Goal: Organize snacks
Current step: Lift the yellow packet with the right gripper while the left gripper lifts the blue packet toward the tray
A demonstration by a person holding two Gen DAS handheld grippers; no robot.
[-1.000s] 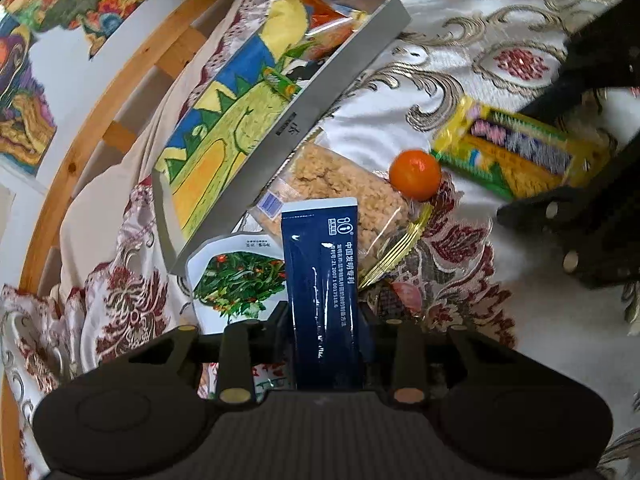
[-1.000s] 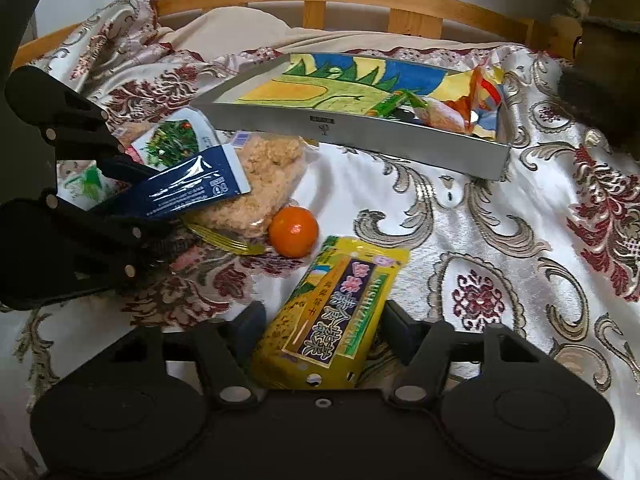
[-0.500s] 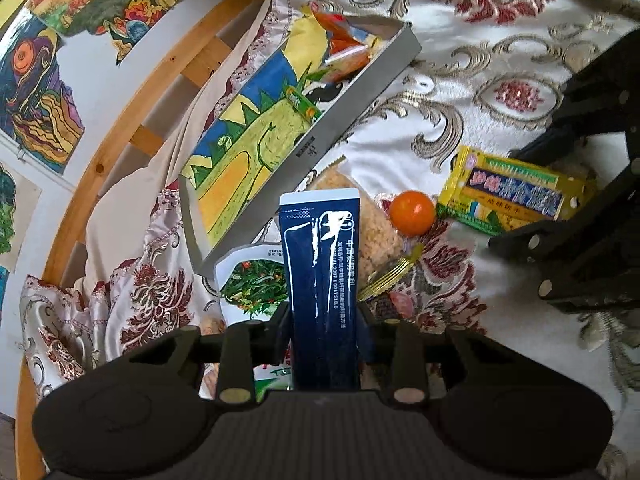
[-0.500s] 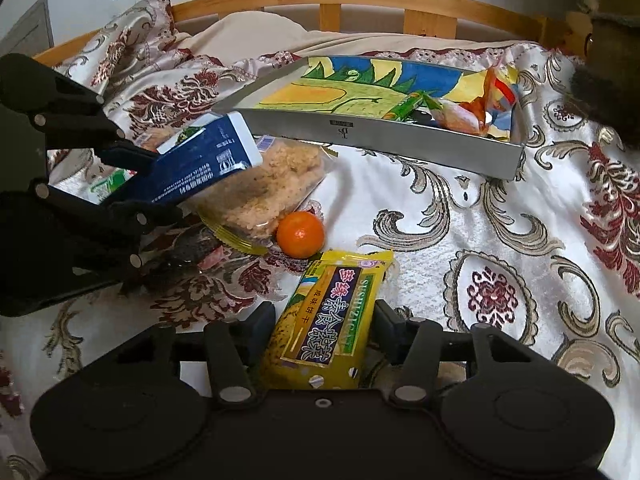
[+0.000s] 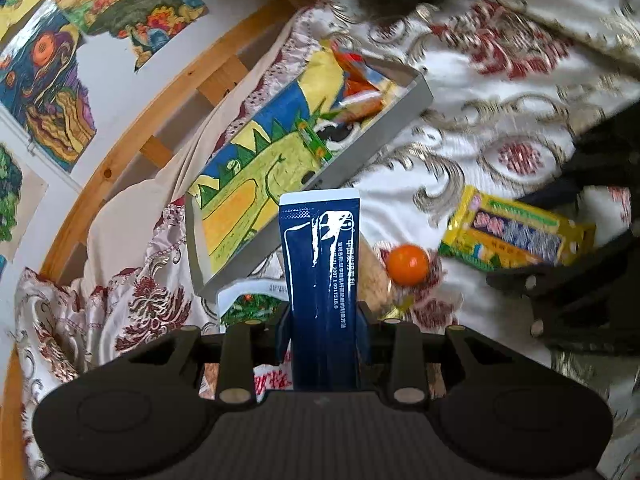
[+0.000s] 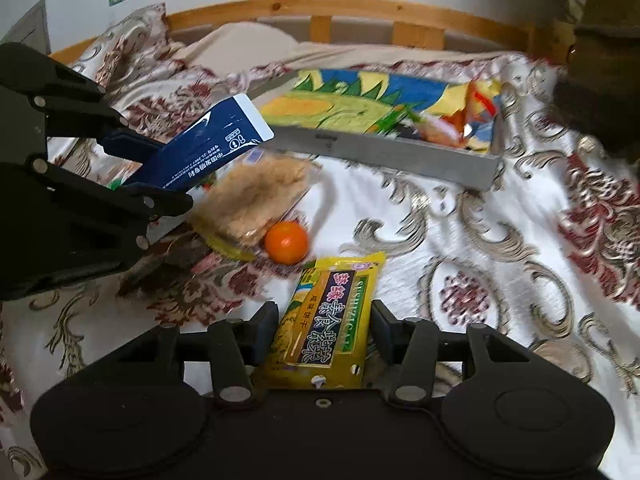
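Observation:
My left gripper (image 5: 322, 320) is shut on a dark blue packet (image 5: 322, 280) and holds it in the air above the bed; the packet also shows in the right wrist view (image 6: 200, 152), tilted toward the tray. My right gripper (image 6: 324, 332) is shut on a yellow snack packet (image 6: 328, 320), also seen in the left wrist view (image 5: 516, 236). A grey tray (image 6: 384, 152) with a colourful dinosaur lining holds several snacks at its right end. An orange (image 6: 286, 242) and a clear bag of crumbly snack (image 6: 256, 196) lie on the bedspread.
A white packet with a green vegetable picture (image 5: 248, 300) lies below the blue packet. A wooden headboard (image 6: 352, 12) runs behind the tray. Pictures (image 5: 52, 92) hang on the wall. A dark furry object (image 6: 600, 80) sits at the far right.
My left gripper has risen with the blue packet, now well above the bedspread and nearer the tray. My right gripper has closed on the yellow packet and lifted it slightly.

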